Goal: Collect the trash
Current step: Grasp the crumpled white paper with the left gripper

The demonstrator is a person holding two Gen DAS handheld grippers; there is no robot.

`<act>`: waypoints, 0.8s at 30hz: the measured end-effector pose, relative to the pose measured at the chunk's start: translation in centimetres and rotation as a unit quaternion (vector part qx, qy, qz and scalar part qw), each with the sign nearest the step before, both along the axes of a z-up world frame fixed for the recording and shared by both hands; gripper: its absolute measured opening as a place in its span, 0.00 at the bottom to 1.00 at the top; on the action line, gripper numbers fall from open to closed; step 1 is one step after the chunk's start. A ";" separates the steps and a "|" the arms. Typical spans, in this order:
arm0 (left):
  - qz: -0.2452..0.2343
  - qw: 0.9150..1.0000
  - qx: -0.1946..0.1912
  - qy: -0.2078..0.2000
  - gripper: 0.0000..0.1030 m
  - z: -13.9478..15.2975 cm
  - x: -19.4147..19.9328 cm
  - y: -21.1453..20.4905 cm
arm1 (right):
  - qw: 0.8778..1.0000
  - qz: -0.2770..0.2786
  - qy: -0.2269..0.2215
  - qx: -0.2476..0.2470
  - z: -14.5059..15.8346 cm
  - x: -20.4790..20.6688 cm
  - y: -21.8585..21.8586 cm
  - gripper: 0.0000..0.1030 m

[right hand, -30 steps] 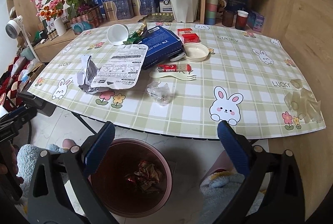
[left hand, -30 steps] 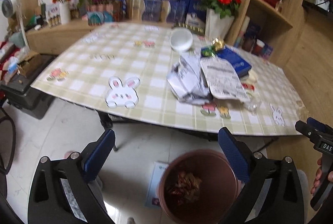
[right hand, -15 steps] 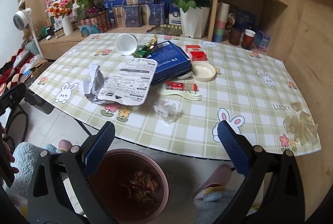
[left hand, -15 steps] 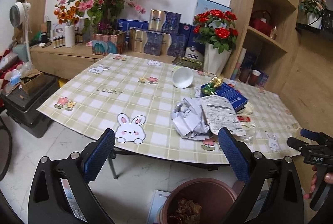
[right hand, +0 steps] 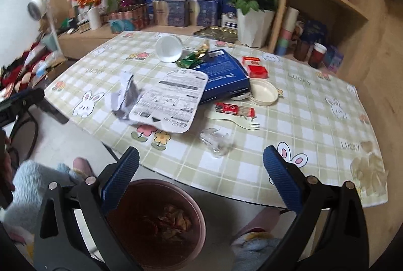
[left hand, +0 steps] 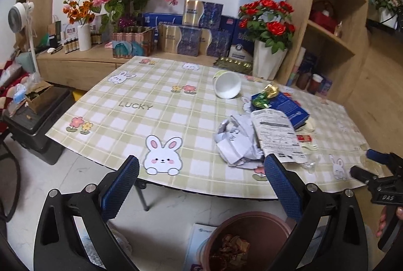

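Trash lies in a heap on the checked counter (right hand: 314, 105): crumpled paper (right hand: 126, 94), a printed tray lid (right hand: 171, 97) and clear wrap (right hand: 216, 140). Both the left gripper (left hand: 201, 185) and right gripper (right hand: 200, 183) have fingers spread wide, holding nothing, above the brown bin (right hand: 156, 223) on the floor.

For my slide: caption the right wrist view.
Open right gripper above brown bin, facing litter-strewn checked table.

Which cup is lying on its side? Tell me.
The white cup on the table, its mouth turned toward the cameras. The paper cups on the shelf floor stand upright.
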State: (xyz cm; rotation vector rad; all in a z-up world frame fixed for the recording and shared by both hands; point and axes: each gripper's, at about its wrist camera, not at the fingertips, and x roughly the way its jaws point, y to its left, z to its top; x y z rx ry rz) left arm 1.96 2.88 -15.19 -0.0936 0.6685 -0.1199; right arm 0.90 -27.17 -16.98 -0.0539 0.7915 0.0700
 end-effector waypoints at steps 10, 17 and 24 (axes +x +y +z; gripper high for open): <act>0.001 0.997 0.010 0.071 0.94 -1.5 4.1 -0.6 | 0.999 -0.032 0.024 0.022 -0.7 1.9 -1.2 0.94; -0.006 0.996 -0.037 0.077 0.94 -2.5 6.1 -1.4 | 0.998 -0.044 0.024 0.034 -1.0 3.3 -1.9 0.94; -0.043 0.994 -0.016 0.097 0.94 -4.0 10.3 -5.3 | 0.997 -0.057 0.025 0.052 -1.4 5.1 -2.5 0.94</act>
